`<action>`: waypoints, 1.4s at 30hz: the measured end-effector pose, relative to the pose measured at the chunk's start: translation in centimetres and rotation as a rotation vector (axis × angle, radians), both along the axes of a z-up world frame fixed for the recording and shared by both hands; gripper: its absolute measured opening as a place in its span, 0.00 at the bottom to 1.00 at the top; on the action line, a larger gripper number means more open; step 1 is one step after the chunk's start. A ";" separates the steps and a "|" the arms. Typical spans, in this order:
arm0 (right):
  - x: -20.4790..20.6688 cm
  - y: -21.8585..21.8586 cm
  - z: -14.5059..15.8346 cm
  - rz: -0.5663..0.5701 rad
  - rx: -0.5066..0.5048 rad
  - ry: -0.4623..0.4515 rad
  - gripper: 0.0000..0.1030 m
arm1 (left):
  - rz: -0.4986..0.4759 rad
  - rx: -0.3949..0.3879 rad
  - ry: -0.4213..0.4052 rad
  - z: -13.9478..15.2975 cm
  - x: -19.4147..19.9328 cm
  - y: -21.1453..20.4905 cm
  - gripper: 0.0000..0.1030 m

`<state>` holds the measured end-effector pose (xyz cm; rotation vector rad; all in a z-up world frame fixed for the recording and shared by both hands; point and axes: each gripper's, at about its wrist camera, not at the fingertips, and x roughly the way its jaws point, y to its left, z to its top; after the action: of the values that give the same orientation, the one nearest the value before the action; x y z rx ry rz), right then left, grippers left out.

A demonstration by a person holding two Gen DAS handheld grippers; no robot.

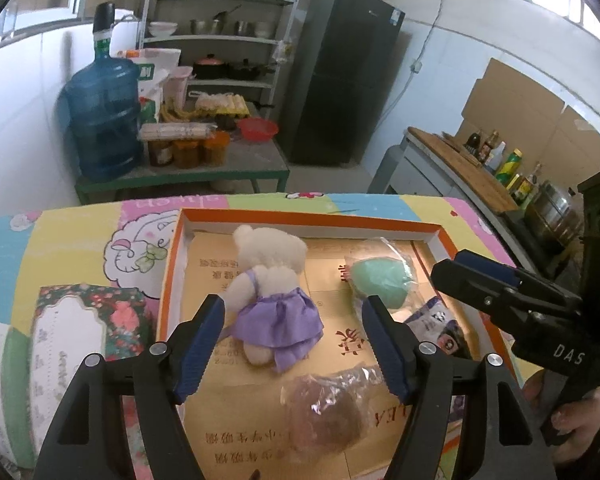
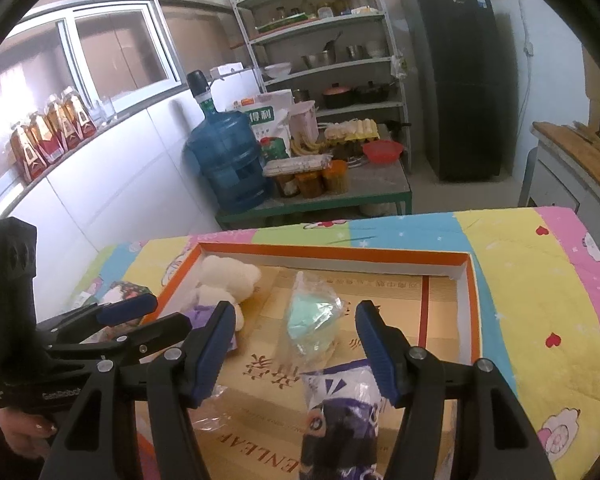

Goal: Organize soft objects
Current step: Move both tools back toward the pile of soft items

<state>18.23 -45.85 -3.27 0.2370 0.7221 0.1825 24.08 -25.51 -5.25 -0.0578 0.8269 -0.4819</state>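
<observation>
tray's right half (image 2: pixel 440 292) bare, plush bear (image 1: pixel 266 276) crowding left

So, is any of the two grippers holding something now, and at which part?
Nothing is held. The left gripper is open above the teddy bear, and the right gripper is open above the green bag. Both lie in the box.

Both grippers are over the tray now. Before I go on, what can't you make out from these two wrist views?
- Plush bear: its face is turned away in the left wrist view; the left gripper and a finger of the right gripper cover its body in the right wrist view.
- Brown bagged item: crinkled plastic blurs its contents.
- Purple printed packet: cut off by the bottom edge.
- Tissue pack: near end hidden behind the left gripper's finger.
</observation>
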 end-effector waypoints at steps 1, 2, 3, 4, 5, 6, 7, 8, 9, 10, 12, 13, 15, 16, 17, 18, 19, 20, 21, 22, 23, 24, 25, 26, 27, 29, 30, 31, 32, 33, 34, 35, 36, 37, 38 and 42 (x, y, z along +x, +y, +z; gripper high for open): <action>-0.3 0.1 0.3 -0.004 0.000 -0.008 0.61 | -0.004 -0.002 -0.006 0.2 -0.2 0.1 0.71; -0.5 0.2 0.5 -0.006 -0.001 -0.012 0.61 | -0.007 -0.003 -0.011 0.4 -0.4 0.2 0.71; -0.8 0.3 0.8 -0.008 -0.002 -0.017 0.61 | -0.009 0.000 -0.021 0.6 -0.8 0.4 0.71; -1.1 0.4 1.0 -0.010 -0.001 -0.022 0.61 | -0.009 0.003 -0.028 0.8 -1.1 0.6 0.71; -1.3 0.6 1.3 -0.009 -0.002 -0.025 0.61 | -0.009 0.007 -0.036 1.0 -1.3 0.7 0.71; -1.4 0.6 1.4 -0.009 -0.003 -0.027 0.61 | -0.010 0.011 -0.045 1.2 -1.6 0.9 0.71; -1.6 0.8 1.6 -0.009 -0.006 -0.030 0.61 | -0.011 0.014 -0.051 1.4 -2.0 1.0 0.71; -1.9 1.0 1.8 -0.009 -0.009 -0.033 0.61 | -0.011 0.012 -0.055 1.6 -2.3 1.2 0.71; -2.1 1.2 1.9 -0.009 -0.014 -0.035 0.61 | -0.010 0.008 -0.060 1.8 -2.7 1.6 0.71; -2.3 1.4 2.0 -0.008 -0.016 -0.037 0.61 | -0.009 0.004 -0.063 2.0 -3.0 1.8 0.71; -2.8 1.8 2.4 -0.007 -0.018 -0.043 0.61 | -0.011 -0.001 -0.070 2.5 -3.6 2.2 0.71; -3.1 2.1 2.6 -0.006 -0.020 -0.047 0.61 | -0.009 -0.006 -0.077 2.7 -4.1 2.5 0.71; -3.6 2.5 3.0 -0.006 -0.028 -0.056 0.61 | -0.007 -0.017 -0.091 3.2 -4.9 3.0 0.71; -3.9 2.8 3.2 -0.006 -0.033 -0.060 0.61 | -0.007 -0.022 -0.101 3.5 -5.3 3.3 0.71; -4.2 3.1 3.4 -0.007 -0.038 -0.065 0.61 | -0.005 -0.028 -0.112 3.8 -5.9 3.7 0.71; -4.5 3.4 3.6 -0.006 -0.042 -0.069 0.61 | -0.002 -0.034 -0.125 4.1 -6.4 4.1 0.71; -4.9 3.8 3.8 -0.005 -0.045 -0.073 0.61 | -0.001 -0.039 -0.134 4.3 -6.8 4.3 0.71; -5.2 4.1 4.0 -0.002 -0.049 -0.078 0.61 | 0.000 -0.044 -0.143 4.5 -7.3 4.6 0.71; -5.6 4.5 4.1 0.000 -0.054 -0.084 0.61 | 0.002 -0.048 -0.152 4.8 -7.8 5.1 0.71; -6.0 4.9 4.3 0.001 -0.061 -0.090 0.61 | 0.005 -0.053 -0.161 5.0 -8.3 5.5 0.71; -6.4 5.3 4.5 0.001 -0.067 -0.099 0.61 | 0.008 -0.056 -0.168 5.2 -8.7 5.8 0.71; -6.7 5.6 4.5 0.001 -0.069 -0.104 0.61 | 0.011 -0.060 -0.173 5.3 -9.1 6.2 0.71; -7.0 5.9 4.7 0.002 -0.070 -0.110 0.61 | 0.012 -0.063 -0.178 5.5 -9.5 6.6 0.71; -7.3 6.2 4.8 0.002 -0.071 -0.115 0.61 | 0.013 -0.065 -0.181 5.6 -9.8 7.0 0.71; -7.6 6.6 4.9 0.003 -0.071 -0.121 0.61 | 0.016 -0.065 -0.187 5.8 -10.1 7.4 0.71; -8.2 7.1 5.2 0.000 -0.071 -0.131 0.61 | 0.021 -0.064 -0.200 6.1 -10.8 8.2 0.71; -8.4 7.4 5.4 -0.002 -0.071 -0.136 0.61 | 0.024 -0.064 -0.205 6.2 -11.1 8.5 0.71; -8.7 7.7 5.5 -0.005 -0.070 -0.140 0.61 | 0.027 -0.065 -0.212 6.3 -11.5 9.0 0.71; -9.1 8.1 5.7 -0.007 -0.068 -0.147 0.61 | 0.029 -0.067 -0.220 6.5 -11.9 9.4 0.71; -9.3 8.3 5.8 -0.008 -0.066 -0.152 0.61 | 0.031 -0.069 -0.226 6.6 -12.3 9.7 0.71; -9.6 8.6 5.9 -0.008 -0.066 -0.157 0.61 | 0.034 -0.072 -0.235 6.8 -12.8 10.2 0.71; -10.1 9.1 6.1 -0.008 -0.070 -0.165 0.61 | 0.037 -0.075 -0.245 6.9 -13.2 10.7 0.71; -10.4 9.4 6.3 -0.007 -0.075 -0.172 0.61 | 0.039 -0.077 -0.252 7.1 -13.6 11.1 0.71; -10.7 9.8 6.4 -0.006 -0.081 -0.180 0.61 | 0.040 -0.078 -0.258 7.2 -13.9 11.5 0.71; -11.1 10.4 6.6 -0.005 -0.089 -0.189 0.61 | 0.043 -0.078 -0.262 7.3 -14.1 11.9 0.71; -12.4 12.1 6.8 0.004 -0.106 -0.209 0.61 | 0.063 -0.079 -0.276 7.4 -15.1 14.1 0.71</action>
<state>5.84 -33.71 3.55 0.1134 0.5227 0.1692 8.98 -11.42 2.12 -0.0875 0.5341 -0.4513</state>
